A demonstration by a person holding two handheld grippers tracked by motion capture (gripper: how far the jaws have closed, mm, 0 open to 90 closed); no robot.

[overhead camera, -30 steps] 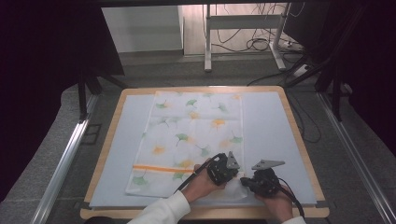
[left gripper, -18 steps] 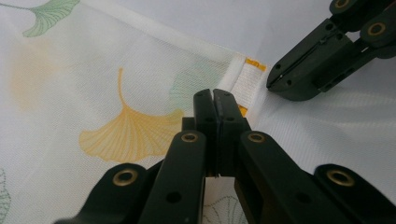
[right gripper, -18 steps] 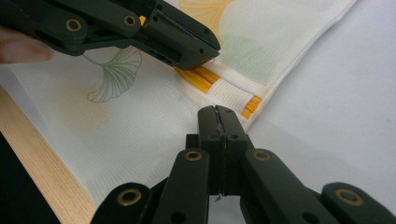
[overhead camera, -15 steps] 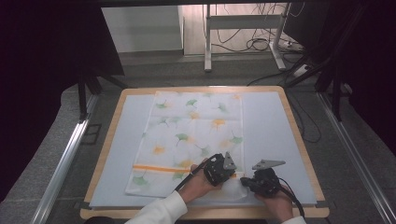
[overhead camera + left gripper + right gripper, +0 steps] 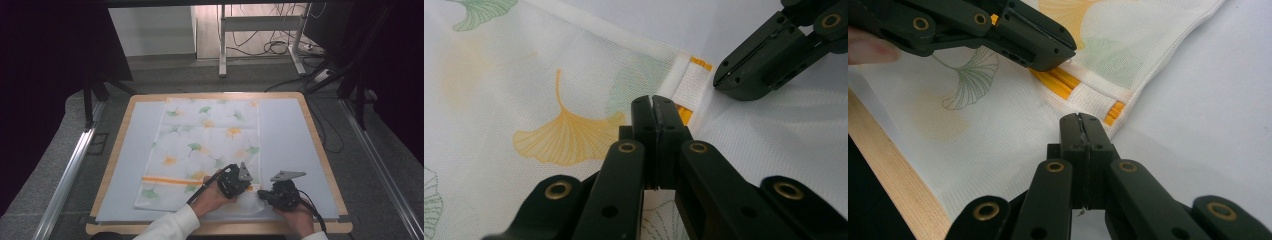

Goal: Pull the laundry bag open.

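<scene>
A white cloth printed with green and yellow ginkgo leaves lies flat on the mat, with an orange stripe across its near end. Both grippers sit at its near right corner. My left gripper is shut, its tips over the cloth beside the orange stripe. My right gripper is also shut, its tips resting on the cloth just short of the stripe. I see no fabric between either pair of jaws. The two grippers' tips almost meet.
The cloth lies on a pale mat set in a wooden-rimmed table, whose near edge runs close to my right gripper. Metal rails flank the table. A desk frame and cables stand behind it.
</scene>
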